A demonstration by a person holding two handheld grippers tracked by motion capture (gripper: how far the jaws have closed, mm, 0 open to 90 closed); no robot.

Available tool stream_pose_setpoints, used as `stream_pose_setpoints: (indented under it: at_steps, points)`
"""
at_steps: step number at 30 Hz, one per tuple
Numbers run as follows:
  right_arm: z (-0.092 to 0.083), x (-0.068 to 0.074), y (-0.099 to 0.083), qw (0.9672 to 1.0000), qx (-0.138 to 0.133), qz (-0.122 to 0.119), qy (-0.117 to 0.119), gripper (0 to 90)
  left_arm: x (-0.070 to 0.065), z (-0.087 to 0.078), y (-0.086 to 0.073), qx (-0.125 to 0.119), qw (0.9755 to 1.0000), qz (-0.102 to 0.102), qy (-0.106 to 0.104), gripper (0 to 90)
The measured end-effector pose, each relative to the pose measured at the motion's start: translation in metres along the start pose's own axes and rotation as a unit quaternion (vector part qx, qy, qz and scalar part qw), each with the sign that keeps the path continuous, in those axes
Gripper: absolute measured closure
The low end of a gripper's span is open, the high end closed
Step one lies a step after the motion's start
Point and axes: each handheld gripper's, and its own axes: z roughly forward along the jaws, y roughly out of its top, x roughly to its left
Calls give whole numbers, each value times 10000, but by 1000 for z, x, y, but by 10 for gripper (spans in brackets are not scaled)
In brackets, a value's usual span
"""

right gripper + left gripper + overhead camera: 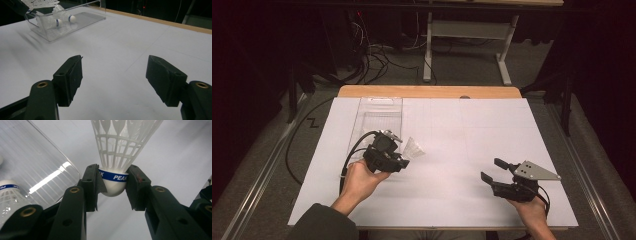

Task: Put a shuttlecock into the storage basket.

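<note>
Over the near left part of a white-covered table (452, 150), a person's left hand (362, 180) holds the left gripper (404, 152), whose jaws are clamped on the rounded white cork of a shuttlecock (117, 165). Its own view shows both black pads pressing the cork from either side, just below a blue band lettered "PEAK", with the white plastic skirt fanning out beyond the jaws. From the high view the shuttlecock (414, 148) sits just right of the gripper, its skirt pointing right, and whether it rests on the table or hangs clear of it cannot be told. Just beyond and to the left lies a clear plastic box (379, 117), reaching toward the far edge of the table; in the right gripper view the box (85, 18) holds two more shuttlecocks (63, 20) lying on their sides. Another of these, blue-banded (11, 192), shows through the box's wall at the left edge of the left gripper view. Well apart, at the near right of the table, the person's right hand (529, 207) holds the right gripper (492, 170), its jaws spread wide with nothing but bare table between them. A wooden strip (429, 91) edges the table's far side.
</note>
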Motion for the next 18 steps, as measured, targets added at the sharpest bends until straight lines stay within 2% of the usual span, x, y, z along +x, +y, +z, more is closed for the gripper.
stream_pose_setpoints:
  at_steps: [8, 18]
  points:
    - [-1, -2, -2, 10000, -33, 42, -12, 294, 7, -8, 1, -43, 9999, -50, 109, 644]
    - [-3, -3, -3, 9999, -84, 78, -25, 291, 16, -10, 2, -54, 9997, -185, 152, 644]
